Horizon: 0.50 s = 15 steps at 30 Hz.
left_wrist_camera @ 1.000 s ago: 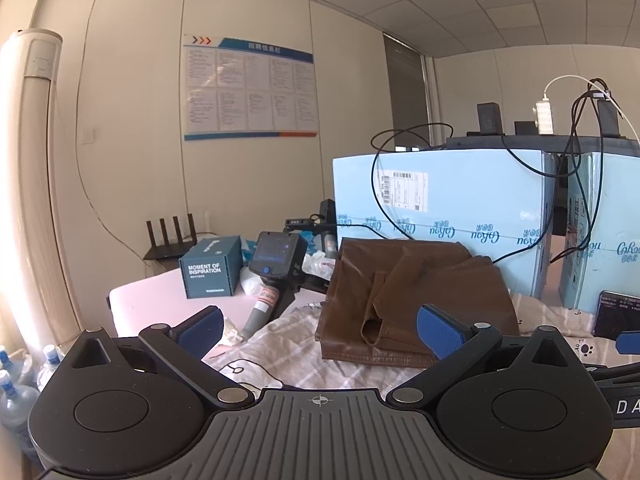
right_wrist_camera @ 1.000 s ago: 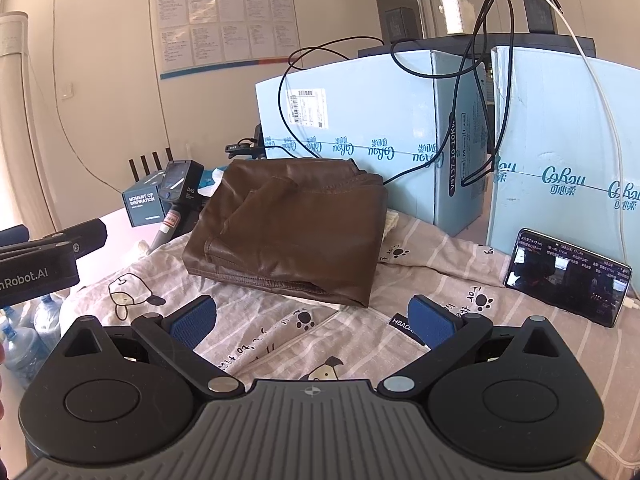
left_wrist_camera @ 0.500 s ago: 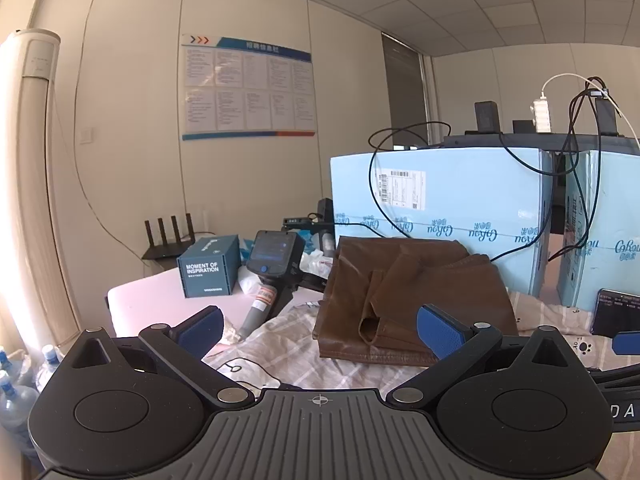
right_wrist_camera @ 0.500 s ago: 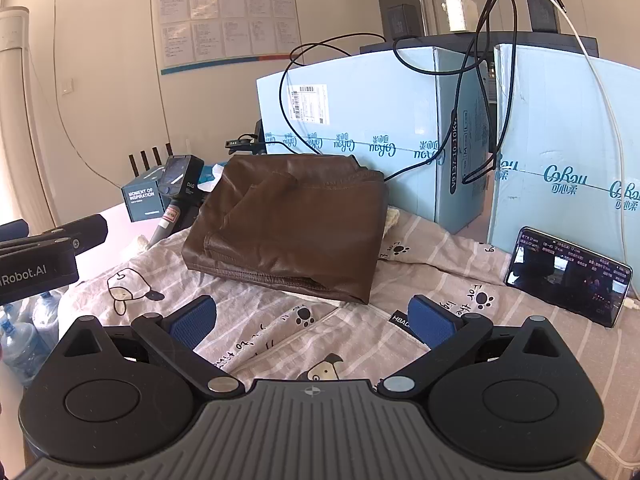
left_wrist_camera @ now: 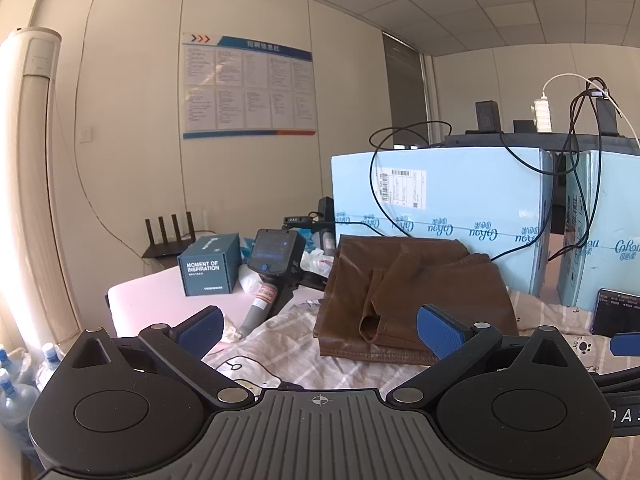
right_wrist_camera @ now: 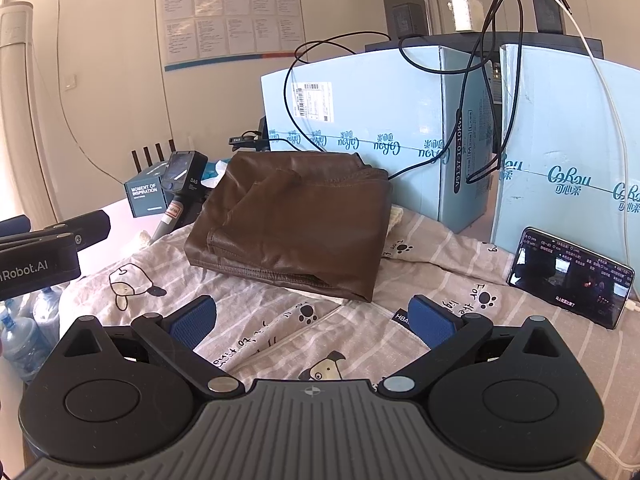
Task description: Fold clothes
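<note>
Hovering above the sheet (right_wrist_camera: 280, 332), the right gripper (right_wrist_camera: 312, 316) has its jaws spread wide, blue pads (right_wrist_camera: 192, 318) empty, nothing between them. Left gripper (left_wrist_camera: 320, 326) likewise: jaws spread, pads (left_wrist_camera: 438, 330) bare, held clear of the sheet (left_wrist_camera: 280, 344).

Garment (right_wrist_camera: 292, 220): brown, leather-like, already folded into a thick rectangular stack. Lies flat on the striped sheet with dog and paw prints, just ahead of both grippers, touching neither. In the left view the garment (left_wrist_camera: 412, 300) shows a small flap standing up at its near edge. Its far edge sits close to the boxes (right_wrist_camera: 360, 108); whether it touches them cannot be told.

Boxes: light blue, two side by side behind the garment, a shipping label on the left one. Black cables (right_wrist_camera: 476, 92) drape over them; a white charger (right_wrist_camera: 466, 12) sits on top.

Phone (right_wrist_camera: 572, 280): leaning against the right box, screen lit, right of the garment and apart from it.

Left of the garment: a handheld device (left_wrist_camera: 272, 268) with a screen, lying tilted, and a small teal box (left_wrist_camera: 210, 264) beside it. Router (left_wrist_camera: 168, 236) behind, at the wall. Water bottles (left_wrist_camera: 16, 380) at the lower left edge, below table level.

Left gripper's body is visible at the left edge of the right view (right_wrist_camera: 40, 252).
</note>
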Each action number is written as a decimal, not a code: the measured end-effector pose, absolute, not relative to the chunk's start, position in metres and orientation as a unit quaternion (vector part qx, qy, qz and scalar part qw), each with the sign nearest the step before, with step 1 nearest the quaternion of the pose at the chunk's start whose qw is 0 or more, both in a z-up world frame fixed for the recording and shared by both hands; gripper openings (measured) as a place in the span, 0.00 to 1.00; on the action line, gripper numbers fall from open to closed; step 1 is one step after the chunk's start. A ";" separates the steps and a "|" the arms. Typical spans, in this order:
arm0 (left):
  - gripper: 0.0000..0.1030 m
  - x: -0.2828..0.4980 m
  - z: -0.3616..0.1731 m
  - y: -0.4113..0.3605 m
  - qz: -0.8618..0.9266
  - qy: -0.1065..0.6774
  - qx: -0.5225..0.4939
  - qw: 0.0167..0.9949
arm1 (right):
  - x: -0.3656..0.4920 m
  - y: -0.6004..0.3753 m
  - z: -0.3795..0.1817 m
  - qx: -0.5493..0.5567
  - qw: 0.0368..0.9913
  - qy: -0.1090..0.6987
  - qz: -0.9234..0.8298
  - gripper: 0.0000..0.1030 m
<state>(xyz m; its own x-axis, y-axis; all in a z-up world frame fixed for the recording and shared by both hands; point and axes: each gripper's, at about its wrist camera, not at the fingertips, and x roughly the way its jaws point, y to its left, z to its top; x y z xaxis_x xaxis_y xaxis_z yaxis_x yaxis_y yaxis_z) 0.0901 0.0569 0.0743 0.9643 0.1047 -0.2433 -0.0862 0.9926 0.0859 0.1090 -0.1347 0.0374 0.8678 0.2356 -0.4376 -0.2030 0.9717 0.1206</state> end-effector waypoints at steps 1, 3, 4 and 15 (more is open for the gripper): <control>1.00 0.090 0.074 0.057 0.048 0.124 0.037 0.990 | 0.109 -0.135 0.037 0.035 0.966 0.231 0.114 1.00; 1.00 0.090 0.074 0.057 0.048 0.124 0.037 0.990 | 0.109 -0.135 0.037 0.035 0.966 0.231 0.114 1.00; 1.00 0.090 0.074 0.057 0.048 0.124 0.037 0.990 | 0.109 -0.134 0.037 0.035 0.966 0.231 0.114 1.00; 1.00 0.089 0.074 0.057 0.048 0.124 0.037 0.990 | 0.109 -0.134 0.037 0.032 0.965 0.231 0.118 1.00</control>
